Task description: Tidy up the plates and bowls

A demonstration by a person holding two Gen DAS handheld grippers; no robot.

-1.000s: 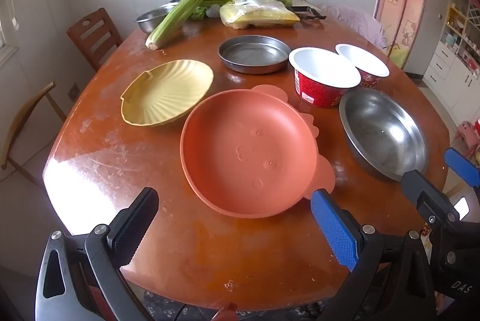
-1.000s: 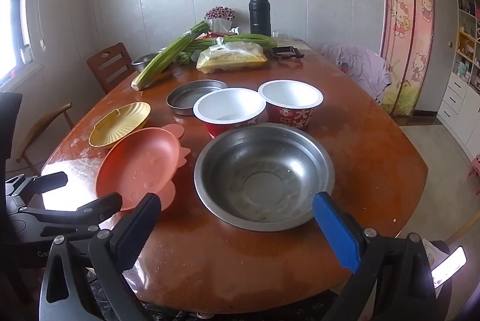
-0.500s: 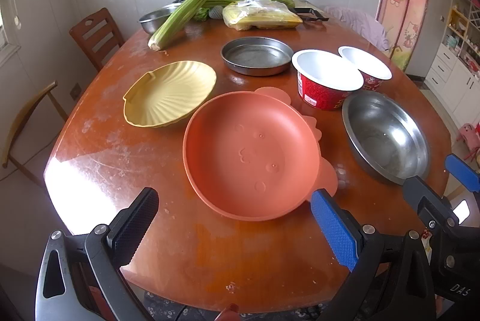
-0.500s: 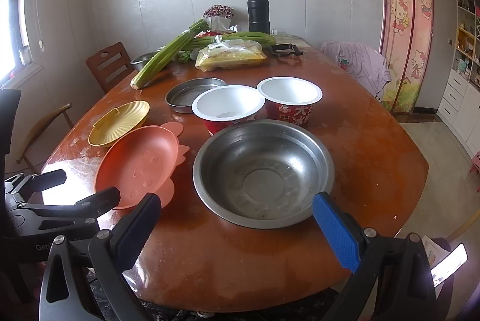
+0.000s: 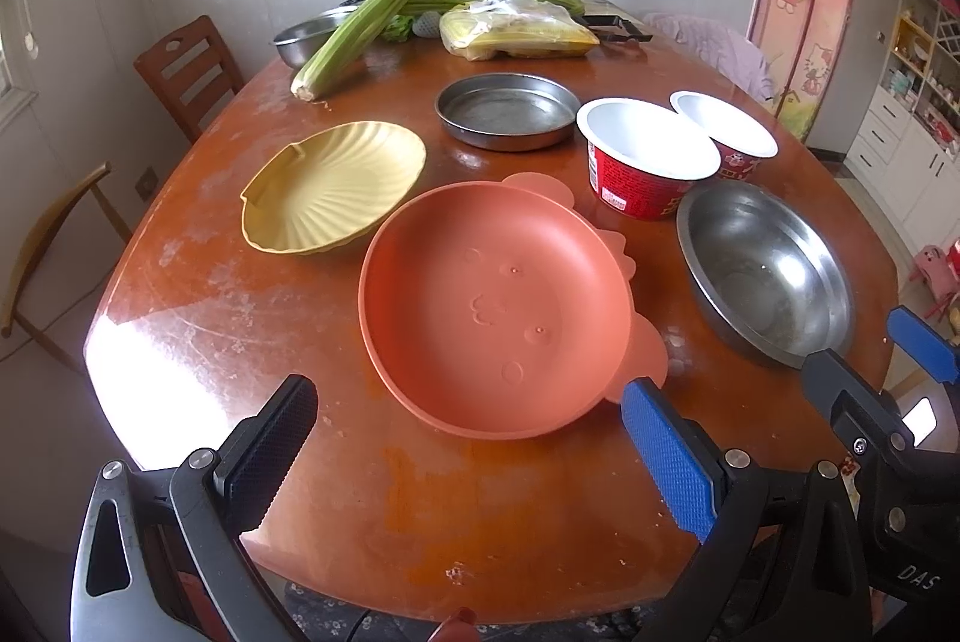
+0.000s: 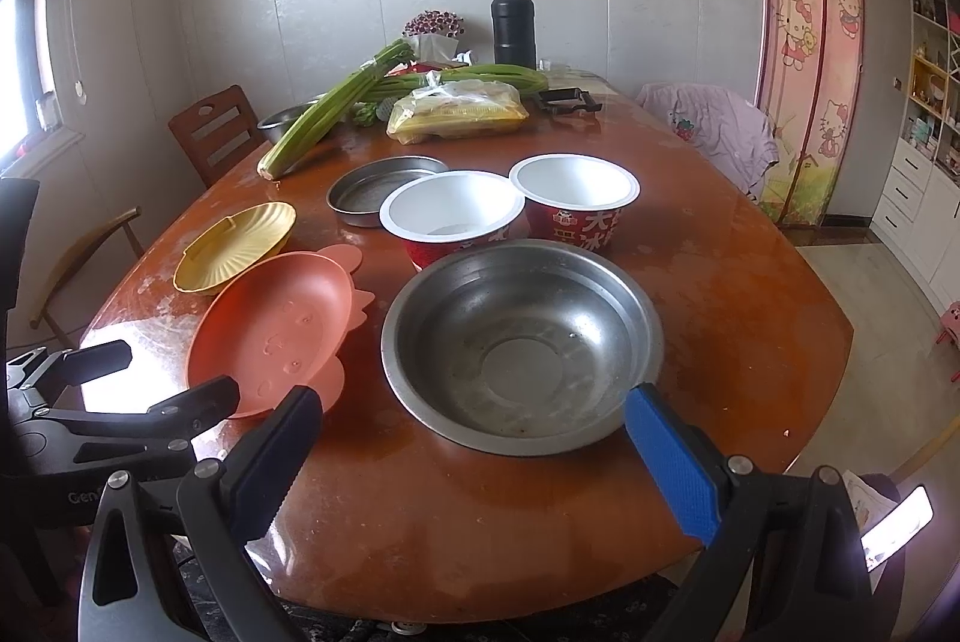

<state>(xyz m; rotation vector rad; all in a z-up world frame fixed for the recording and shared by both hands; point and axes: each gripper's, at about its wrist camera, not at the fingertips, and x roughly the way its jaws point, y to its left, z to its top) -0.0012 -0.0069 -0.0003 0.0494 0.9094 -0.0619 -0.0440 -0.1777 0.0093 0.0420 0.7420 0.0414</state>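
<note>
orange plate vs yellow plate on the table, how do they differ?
The orange plate is larger and near-round with small lobes on its rim; the yellow plate is smaller and shell-shaped. The orange plate's face is smooth with faint embossed marks; the yellow plate's is ribbed. The orange plate lies nearer the left tongs; the yellow plate lies farther back. Both are empty, upright, and shallow.

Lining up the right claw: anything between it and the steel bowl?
Nothing: in the right wrist view only bare table separates the open right claw from the steel bowl.
</note>
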